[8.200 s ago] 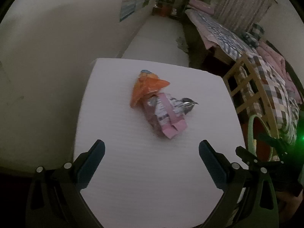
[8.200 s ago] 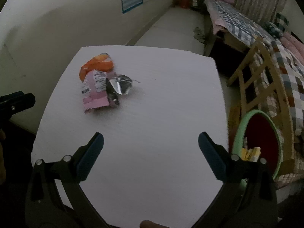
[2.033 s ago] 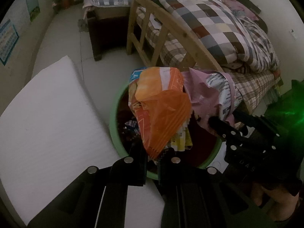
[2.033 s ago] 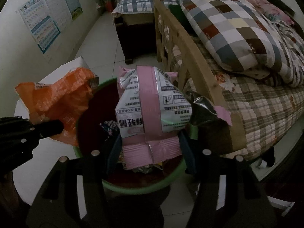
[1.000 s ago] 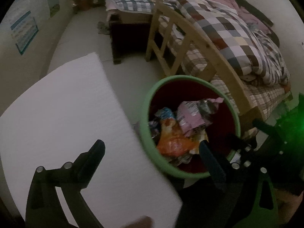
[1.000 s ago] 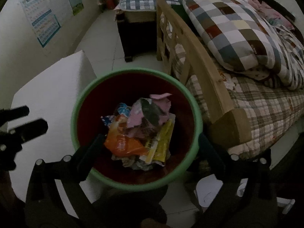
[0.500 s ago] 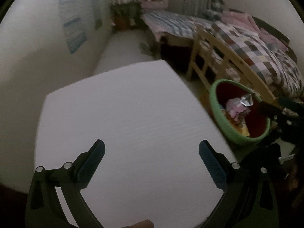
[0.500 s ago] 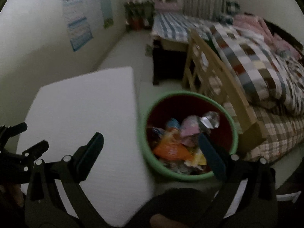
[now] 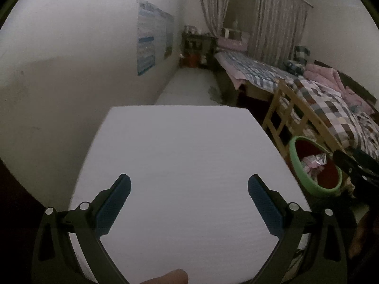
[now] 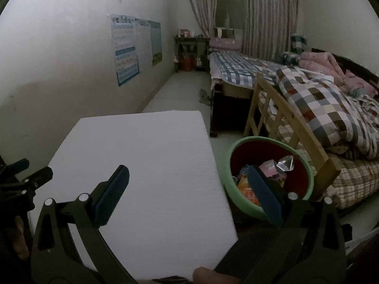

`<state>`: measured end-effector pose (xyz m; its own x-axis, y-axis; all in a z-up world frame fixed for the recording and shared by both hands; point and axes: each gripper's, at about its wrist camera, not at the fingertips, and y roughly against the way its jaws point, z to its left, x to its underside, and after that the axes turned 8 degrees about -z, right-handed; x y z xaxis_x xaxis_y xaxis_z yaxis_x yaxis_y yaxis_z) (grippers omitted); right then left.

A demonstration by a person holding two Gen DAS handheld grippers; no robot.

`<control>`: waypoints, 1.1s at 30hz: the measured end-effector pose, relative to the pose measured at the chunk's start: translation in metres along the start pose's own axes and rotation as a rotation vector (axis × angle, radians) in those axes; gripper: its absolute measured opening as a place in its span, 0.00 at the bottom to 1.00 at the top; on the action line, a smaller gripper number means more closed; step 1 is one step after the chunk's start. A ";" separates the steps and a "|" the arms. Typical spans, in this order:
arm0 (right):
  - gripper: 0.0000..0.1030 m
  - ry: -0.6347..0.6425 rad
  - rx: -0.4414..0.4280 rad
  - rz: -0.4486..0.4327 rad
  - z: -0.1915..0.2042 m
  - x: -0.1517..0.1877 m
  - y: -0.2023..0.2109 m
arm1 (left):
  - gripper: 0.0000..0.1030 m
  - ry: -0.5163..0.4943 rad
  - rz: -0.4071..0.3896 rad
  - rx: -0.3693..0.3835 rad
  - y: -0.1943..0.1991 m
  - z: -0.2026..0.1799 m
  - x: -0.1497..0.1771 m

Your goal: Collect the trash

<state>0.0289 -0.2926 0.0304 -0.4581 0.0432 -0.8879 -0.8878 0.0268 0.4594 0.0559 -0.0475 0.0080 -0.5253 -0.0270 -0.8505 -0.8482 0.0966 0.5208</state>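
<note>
The green-rimmed red bin (image 10: 305,163) stands on the floor right of the white table (image 10: 146,156). Inside it lie the orange wrapper (image 10: 246,188), the pink wrapper (image 10: 272,169) and a crumpled silver foil (image 10: 286,159). In the left wrist view the bin (image 9: 295,156) shows at the right with pink wrappers (image 9: 312,159) inside. My left gripper (image 9: 189,184) is open over the bare white table (image 9: 180,146), holding nothing. My right gripper (image 10: 188,176) is open above the table's right edge, its right finger in front of the bin.
A wooden bed frame (image 10: 291,118) with a checked quilt (image 10: 331,108) runs along the right, close behind the bin. A wall with posters (image 10: 128,54) lies to the left. A floor strip (image 10: 182,94) leads to a far shelf (image 10: 189,52).
Both wrappers, held over the bin two seconds ago, now lie in it. Both grippers opened and swung left, back over the white table.
</note>
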 end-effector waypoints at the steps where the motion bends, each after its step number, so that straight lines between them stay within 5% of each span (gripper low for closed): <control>1: 0.95 0.002 -0.005 -0.004 0.005 0.003 0.003 | 0.92 0.000 -0.007 -0.005 0.002 0.001 0.002; 33: 0.95 0.080 -0.046 -0.042 0.054 0.030 0.010 | 0.92 -0.005 -0.088 -0.060 0.027 0.025 0.032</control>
<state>0.0091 -0.2373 0.0099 -0.4208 -0.0367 -0.9064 -0.9066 -0.0192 0.4217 0.0179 -0.0207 -0.0073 -0.4483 -0.0274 -0.8935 -0.8937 0.0341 0.4473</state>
